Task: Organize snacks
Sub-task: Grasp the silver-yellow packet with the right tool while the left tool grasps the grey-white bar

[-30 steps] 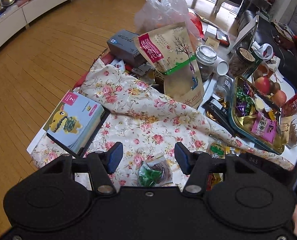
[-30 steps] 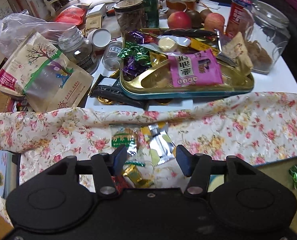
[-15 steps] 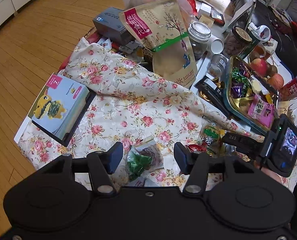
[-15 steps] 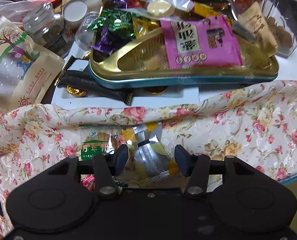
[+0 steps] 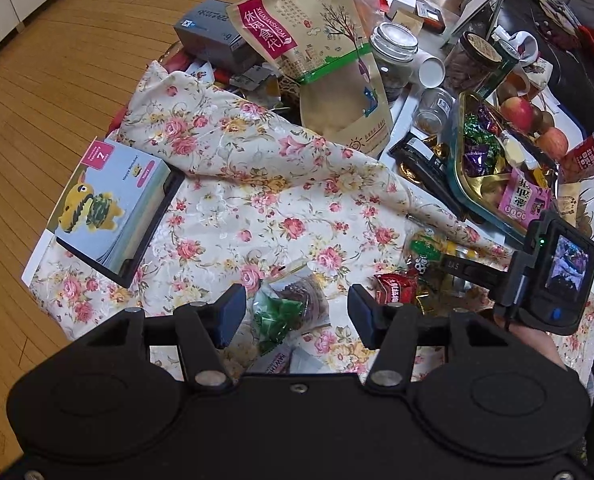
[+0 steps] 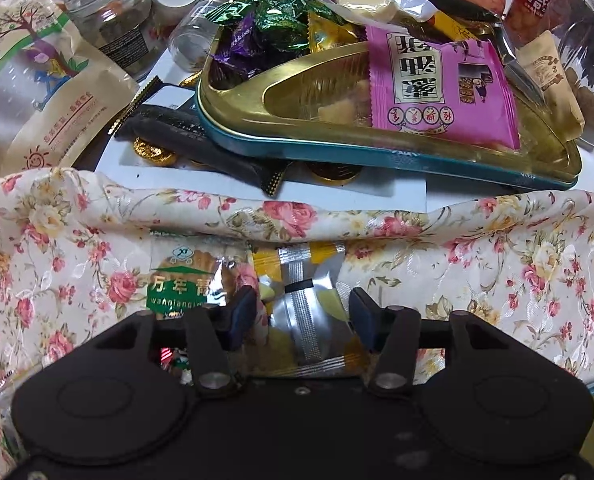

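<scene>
Loose snacks lie on a floral cloth. My left gripper is open over a clear packet with a dark snack and green wrapper. My right gripper is open, its jaws either side of a silver-and-yellow packet; a green-labelled biscuit packet lies just left. A gold tray with a teal rim holds purple and green candies and a pink packet. The left wrist view shows the right gripper's body low over a red candy.
A tall kraft snack pouch, glass jars, apples and a grey box crowd the table's far side. A boxed toy lies at the left edge. Gold coins and a dark packet lie beside the tray.
Both grippers have moved forward and lower towards the cloth. The right gripper now straddles the silver-and-yellow packet and has come into the left wrist view. Both stay open.
</scene>
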